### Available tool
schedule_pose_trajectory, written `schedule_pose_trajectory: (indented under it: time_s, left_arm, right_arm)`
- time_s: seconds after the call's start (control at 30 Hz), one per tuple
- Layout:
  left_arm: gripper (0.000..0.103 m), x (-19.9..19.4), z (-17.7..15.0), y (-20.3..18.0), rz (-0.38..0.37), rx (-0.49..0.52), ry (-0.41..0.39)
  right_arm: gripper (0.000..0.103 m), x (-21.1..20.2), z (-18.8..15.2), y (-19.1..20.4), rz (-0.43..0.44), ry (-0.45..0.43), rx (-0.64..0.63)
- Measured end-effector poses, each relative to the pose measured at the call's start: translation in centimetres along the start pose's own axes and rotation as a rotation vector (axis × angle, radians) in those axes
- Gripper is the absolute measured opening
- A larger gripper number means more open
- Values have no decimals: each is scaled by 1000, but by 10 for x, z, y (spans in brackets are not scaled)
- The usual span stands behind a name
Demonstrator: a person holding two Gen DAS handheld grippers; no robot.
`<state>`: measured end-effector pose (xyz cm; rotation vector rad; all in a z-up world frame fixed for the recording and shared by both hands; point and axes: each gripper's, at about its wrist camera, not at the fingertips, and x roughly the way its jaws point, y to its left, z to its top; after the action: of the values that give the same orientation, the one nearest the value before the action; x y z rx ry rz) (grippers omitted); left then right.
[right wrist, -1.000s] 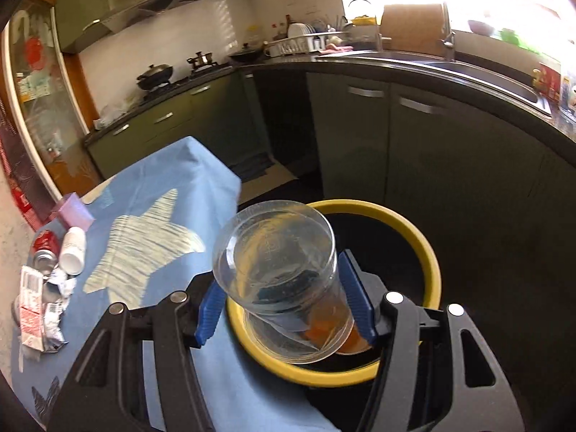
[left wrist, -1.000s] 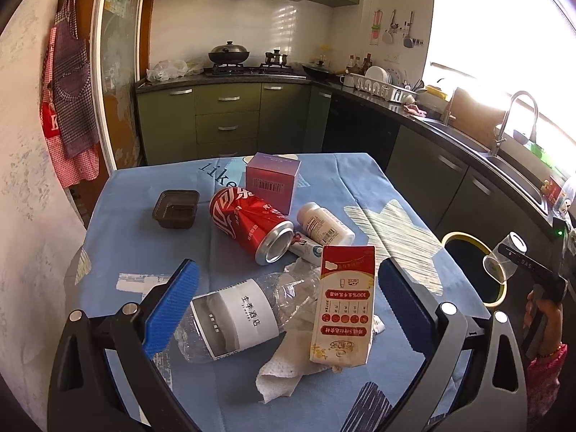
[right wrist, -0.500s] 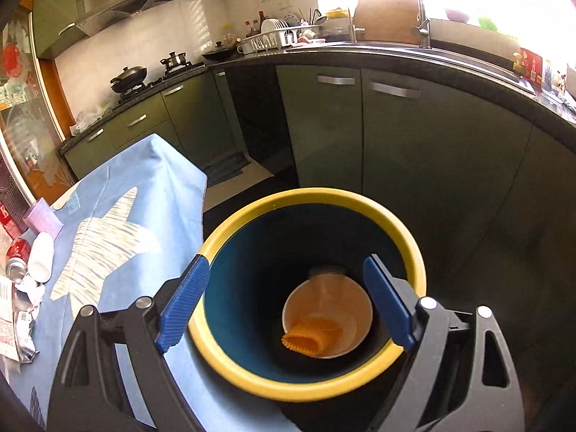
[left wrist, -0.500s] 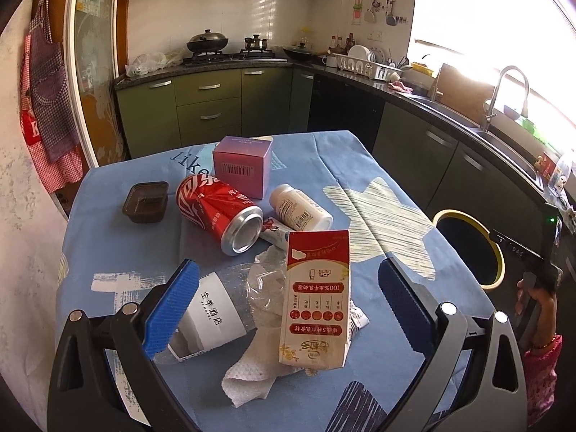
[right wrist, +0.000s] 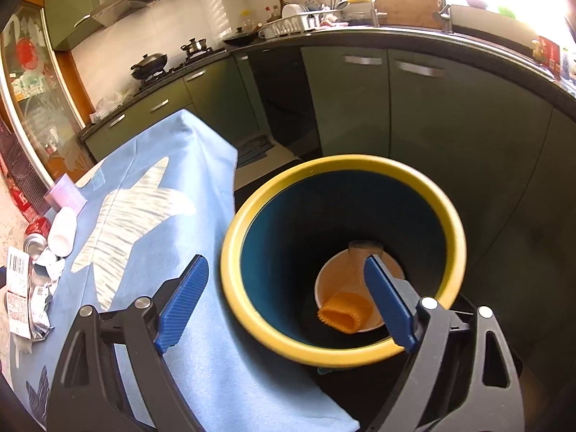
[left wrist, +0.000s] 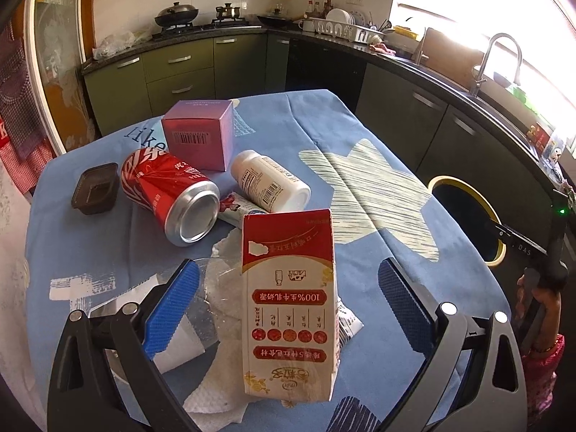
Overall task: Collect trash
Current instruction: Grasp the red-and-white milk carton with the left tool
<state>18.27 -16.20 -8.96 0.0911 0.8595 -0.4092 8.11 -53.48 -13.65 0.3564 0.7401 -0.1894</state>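
A red and white milk carton (left wrist: 289, 302) stands upside down on the blue tablecloth (left wrist: 360, 136), between the wide-apart fingers of my open left gripper (left wrist: 288, 306), whose pads do not touch it. Around it lie a clear plastic bottle (left wrist: 201, 306), a crumpled paper towel (left wrist: 219, 388), a red soda can (left wrist: 169, 194), a white pill bottle (left wrist: 270, 181) and a pink box (left wrist: 199, 135). My right gripper (right wrist: 286, 302) hangs open and empty over the yellow-rimmed bin (right wrist: 248, 309). At the bin's bottom lie a pale cup and an orange ribbed piece (right wrist: 342, 315).
A dark small tray (left wrist: 95, 189) sits at the table's left. The bin (left wrist: 489, 212) stands off the table's right edge, next to dark green cabinets (right wrist: 432, 115). A hand in a pink sleeve (left wrist: 540, 352) holds the right gripper's handle. A flattened silver wrapper (right wrist: 37, 298) lies beside the carton.
The clear cup has left the right gripper, whose fingers spread wide over the bin. The left gripper moved forward and down, so the carton now stands between its fingers.
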Motion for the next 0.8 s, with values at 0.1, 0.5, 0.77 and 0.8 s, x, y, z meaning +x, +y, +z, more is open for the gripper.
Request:
schedule_pose_trajectory:
  time_s: [0.1, 0.5, 0.77, 0.8]
  left_arm:
    - [98, 9, 4, 2, -33, 7, 14]
    - [82, 26, 7, 3, -93, 24, 46]
    - [54, 34, 6, 5, -91, 20, 56]
    - [54, 33, 7, 5, -92, 20, 54]
  right_arm:
    - [83, 2, -2, 4, 7, 8, -8]
    - [83, 8, 0, 10, 18, 23, -15]
    - [83, 13, 2, 13, 26, 30, -19]
    - [83, 13, 2, 13, 26, 30, -18]
